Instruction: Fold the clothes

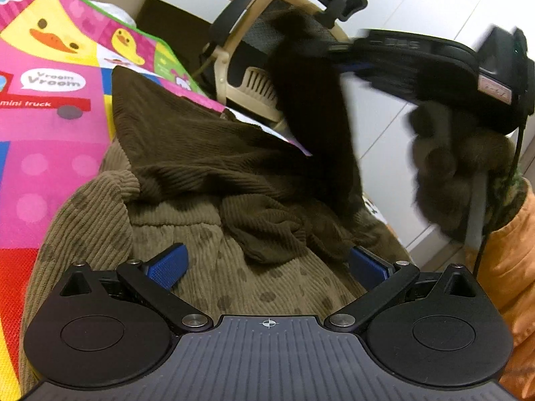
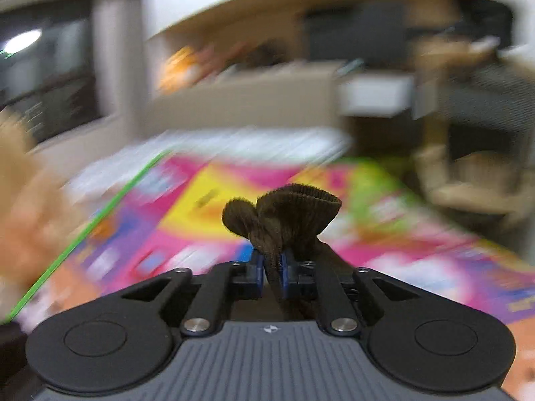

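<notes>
We see a bright play mat (image 1: pixel 50 153) in pink, yellow and red squares with cartoon ducks; its print reads "Vroom Vroom" and "mini truck". On it lies a brown corduroy garment (image 1: pixel 187 173), ribbed, with an olive part bearing darker dots and a dark brown part heaped over it. A tan office chair (image 1: pixel 254 77) stands behind. Our left gripper (image 1: pixel 267 267) hangs just above the dotted cloth, its blue-padded fingers (image 1: pixel 170 267) spread wide with nothing between them. Our right gripper (image 2: pixel 271 269), raised high and blurred, is pinched tight on a bunched fold of the dark cloth, a strip stretching down to the heap. A gloved hand (image 1: pixel 461 180) grips its handle.
</notes>
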A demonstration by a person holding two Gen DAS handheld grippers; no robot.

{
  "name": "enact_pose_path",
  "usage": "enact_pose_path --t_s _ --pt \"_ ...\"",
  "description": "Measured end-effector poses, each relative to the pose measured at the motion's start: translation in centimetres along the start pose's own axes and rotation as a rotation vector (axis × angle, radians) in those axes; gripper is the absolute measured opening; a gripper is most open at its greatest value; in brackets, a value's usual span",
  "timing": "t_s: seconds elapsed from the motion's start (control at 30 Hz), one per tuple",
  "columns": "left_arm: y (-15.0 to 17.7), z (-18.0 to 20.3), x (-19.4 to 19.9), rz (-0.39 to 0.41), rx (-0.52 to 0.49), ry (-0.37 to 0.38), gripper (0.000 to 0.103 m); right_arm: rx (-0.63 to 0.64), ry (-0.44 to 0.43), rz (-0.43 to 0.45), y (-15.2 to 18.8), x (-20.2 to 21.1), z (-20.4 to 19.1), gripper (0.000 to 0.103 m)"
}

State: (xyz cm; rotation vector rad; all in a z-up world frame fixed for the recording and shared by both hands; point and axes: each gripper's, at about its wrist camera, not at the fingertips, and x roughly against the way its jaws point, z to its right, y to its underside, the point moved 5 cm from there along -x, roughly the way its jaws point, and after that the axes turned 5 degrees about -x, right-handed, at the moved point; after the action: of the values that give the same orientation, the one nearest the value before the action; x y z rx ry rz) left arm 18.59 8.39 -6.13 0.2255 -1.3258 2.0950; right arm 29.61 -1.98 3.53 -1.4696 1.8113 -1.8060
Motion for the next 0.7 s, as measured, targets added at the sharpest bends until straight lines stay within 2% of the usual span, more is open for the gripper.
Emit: enact_pose_path --t_s 0.03,0.07,0.1,0.17,0.23,0.3,0.4,0.5,0.6,0.7 --pt "0.0 0.0 0.0 -0.001 -0.003 -0.005 0.103 0.012 -0.036 -0.027 0.6 -0.5 -0.8 0.048" --pt "0.1 0.1 0.0 -0.001 -0.007 -0.009 0.103 0.024 -0.05 -0.031 1.1 -0.4 -1.3 0.056" --pt "0.1 0.2 -0.1 -0.004 -0.012 -0.015 0.103 0.036 -0.064 -0.034 1.6 -0.4 -1.9 0.062" --pt "0.1 0.4 -0.2 -0.011 -0.025 -0.028 0.103 0.047 -0.069 -0.004 1.6 1.2 -2.0 0.065" --pt "0.0 0.6 -0.3 -0.031 -0.03 -0.047 0.103 0.015 -0.046 0.057 1.1 3.6 -0.7 0.079" --pt "-0.9 0.8 0.1 -0.036 -0.02 -0.058 0.103 -0.031 0.014 0.117 1.1 5.9 1.4 0.084" --pt "-2.9 1.0 1.1 -0.02 0.0 -0.073 0.103 -0.117 0.126 0.19 3.0 8.9 4.9 0.088" --pt "-6.3 0.9 1.9 0.06 -0.033 -0.161 0.103 -0.257 0.179 0.215 6.2 10.5 8.9 0.088" --pt "-8.7 -0.3 0.1 0.049 -0.023 -0.24 0.103 -0.4 0.171 0.267 9.4 11.4 12.2 0.091" --pt "-9.6 -1.4 -2.7 -0.007 -0.026 -0.303 0.102 -0.487 0.143 0.301 10.7 11.4 13.9 0.092"
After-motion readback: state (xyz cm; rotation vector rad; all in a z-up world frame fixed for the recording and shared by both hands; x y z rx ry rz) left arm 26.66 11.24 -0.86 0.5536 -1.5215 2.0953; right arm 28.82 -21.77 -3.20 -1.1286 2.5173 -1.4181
